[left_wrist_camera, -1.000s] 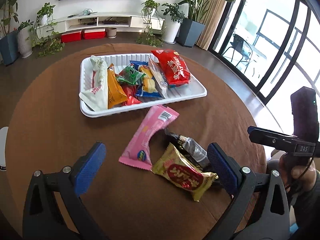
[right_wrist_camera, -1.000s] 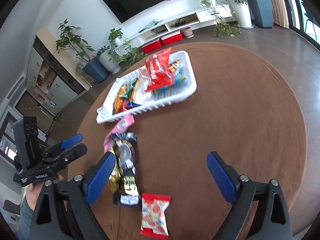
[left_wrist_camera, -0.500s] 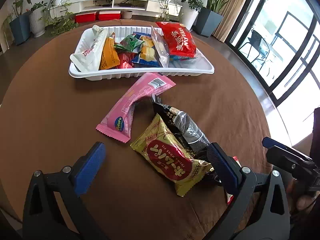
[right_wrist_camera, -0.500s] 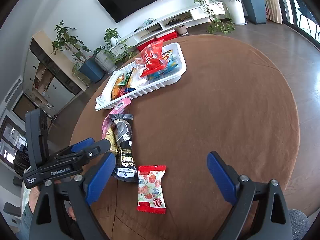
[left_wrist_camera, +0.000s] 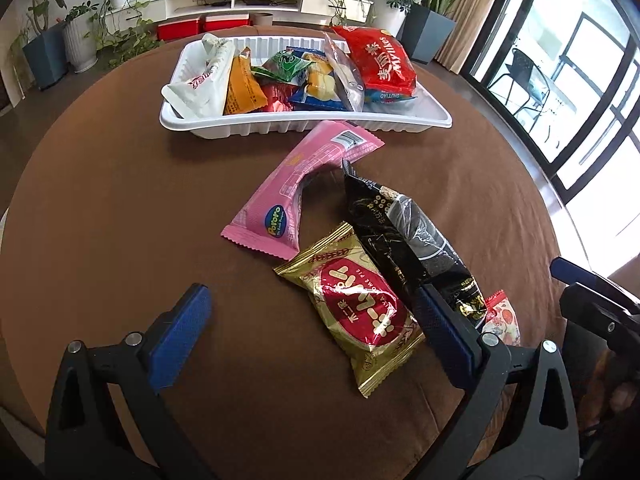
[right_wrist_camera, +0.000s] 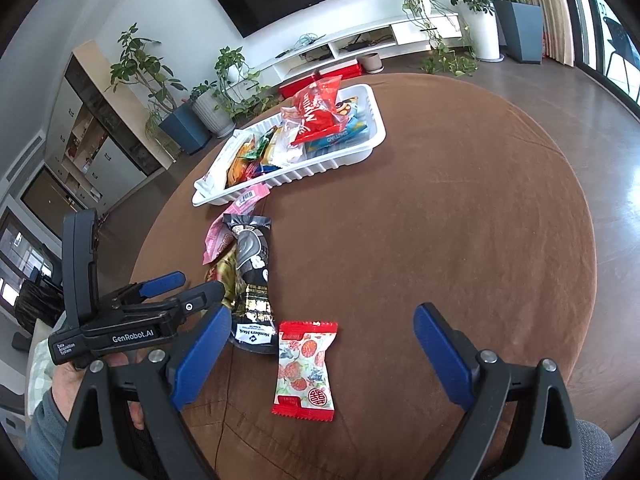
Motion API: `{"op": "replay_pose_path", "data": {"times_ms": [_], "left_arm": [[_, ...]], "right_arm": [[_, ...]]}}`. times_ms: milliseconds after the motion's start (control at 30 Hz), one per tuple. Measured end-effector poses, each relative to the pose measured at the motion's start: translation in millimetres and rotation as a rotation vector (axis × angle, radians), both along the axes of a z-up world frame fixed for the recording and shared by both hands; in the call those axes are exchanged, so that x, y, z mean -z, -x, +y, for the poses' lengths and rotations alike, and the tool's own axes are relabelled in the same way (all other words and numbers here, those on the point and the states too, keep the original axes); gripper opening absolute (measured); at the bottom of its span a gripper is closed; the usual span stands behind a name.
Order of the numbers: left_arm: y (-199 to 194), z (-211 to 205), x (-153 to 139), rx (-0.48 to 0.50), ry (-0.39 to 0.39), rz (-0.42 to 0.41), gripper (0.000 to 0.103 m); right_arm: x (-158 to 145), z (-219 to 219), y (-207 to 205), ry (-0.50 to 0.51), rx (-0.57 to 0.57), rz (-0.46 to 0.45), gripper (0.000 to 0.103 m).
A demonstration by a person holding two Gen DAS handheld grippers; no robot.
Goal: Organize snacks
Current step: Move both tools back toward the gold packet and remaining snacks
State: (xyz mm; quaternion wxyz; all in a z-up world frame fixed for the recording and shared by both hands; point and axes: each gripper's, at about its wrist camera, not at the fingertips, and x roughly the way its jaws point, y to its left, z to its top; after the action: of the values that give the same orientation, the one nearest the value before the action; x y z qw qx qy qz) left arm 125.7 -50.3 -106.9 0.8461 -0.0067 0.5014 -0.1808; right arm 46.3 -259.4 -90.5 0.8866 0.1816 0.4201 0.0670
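The white ribbed plastic tray (left_wrist_camera: 224, 128) at the far side of the round brown-covered bench (right_wrist_camera: 440, 220) is already holding a good share of the snacks, among them a big red crisp bag (left_wrist_camera: 380, 60), an orange packet (left_wrist_camera: 242, 88) and a white pouch (left_wrist_camera: 200, 80); four packets are still lying loose on the cloth nearer the person: a long pink wrapper (left_wrist_camera: 296, 184) just beside the tray's near wall, a black-and-silver bag (left_wrist_camera: 404, 236) overlapping a gold packet with a red oval (left_wrist_camera: 356, 304), and a small red-edged sweet packet printed with strawberries (right_wrist_camera: 306, 368) closest of all; so the sorting is looking a little over half done. The left gripper (left_wrist_camera: 310, 336) is hovering over the gold packet with its jaws released wide and nothing between them; the right gripper (right_wrist_camera: 320, 348) is hanging over the strawberry packet, jaws likewise spread and empty.
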Motion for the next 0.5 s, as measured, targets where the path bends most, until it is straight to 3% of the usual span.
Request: {"op": "replay_pose_path", "data": {"times_ms": [100,167,200,367,500], "left_arm": [[1,-6,2,0.031,0.000,-0.006,0.095],[1,-11,4,0.055,-0.013,-0.004,0.083],[2,-11,4,0.057,-0.011,-0.008,0.082],[0,-5,4,0.048,-0.028,-0.016,0.060],[-2,-1,5,0.038,-0.031,-0.016,0.057]], "right_arm": [[1,4,0,0.008,-0.007,0.003,0.095],[1,6,1,0.014,-0.011,0.007,0.095],[1,7,1,0.024,-0.013,0.006,0.095],[1,8,2,0.039,-0.009,0.003,0.095],[0,9,2,0.045,-0.016,0.002,0.095]]}}
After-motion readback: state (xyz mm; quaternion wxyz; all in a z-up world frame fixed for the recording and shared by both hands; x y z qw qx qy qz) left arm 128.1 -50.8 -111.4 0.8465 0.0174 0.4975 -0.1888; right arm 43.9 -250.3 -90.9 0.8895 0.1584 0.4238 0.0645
